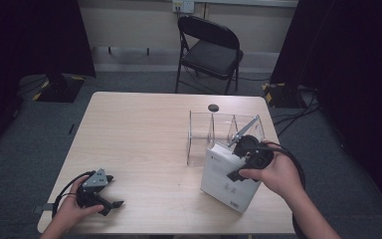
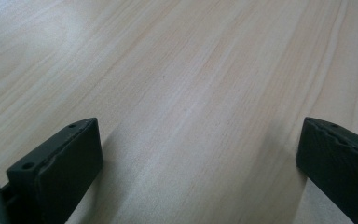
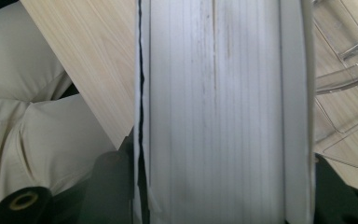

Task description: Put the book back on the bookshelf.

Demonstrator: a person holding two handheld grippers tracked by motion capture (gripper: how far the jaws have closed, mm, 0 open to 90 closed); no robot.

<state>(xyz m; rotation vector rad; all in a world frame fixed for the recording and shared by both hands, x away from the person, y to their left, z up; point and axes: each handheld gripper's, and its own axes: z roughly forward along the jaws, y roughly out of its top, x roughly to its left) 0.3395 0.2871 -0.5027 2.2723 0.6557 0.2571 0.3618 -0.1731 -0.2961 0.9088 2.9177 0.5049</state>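
White book (image 1: 227,180) stands clamped between the right gripper's (image 1: 242,160) jaws beside the clear rack (image 1: 199,137).

Small dark print on white book (image 1: 227,181) cover, too tiny to read; no legible text, brand or number elsewhere on table (image 1: 139,144) or clear acrylic rack (image 1: 214,130).

white book (image 3: 219,112) cut off top and bottom in right gripper view; cover print (image 1: 227,188) too small to read.
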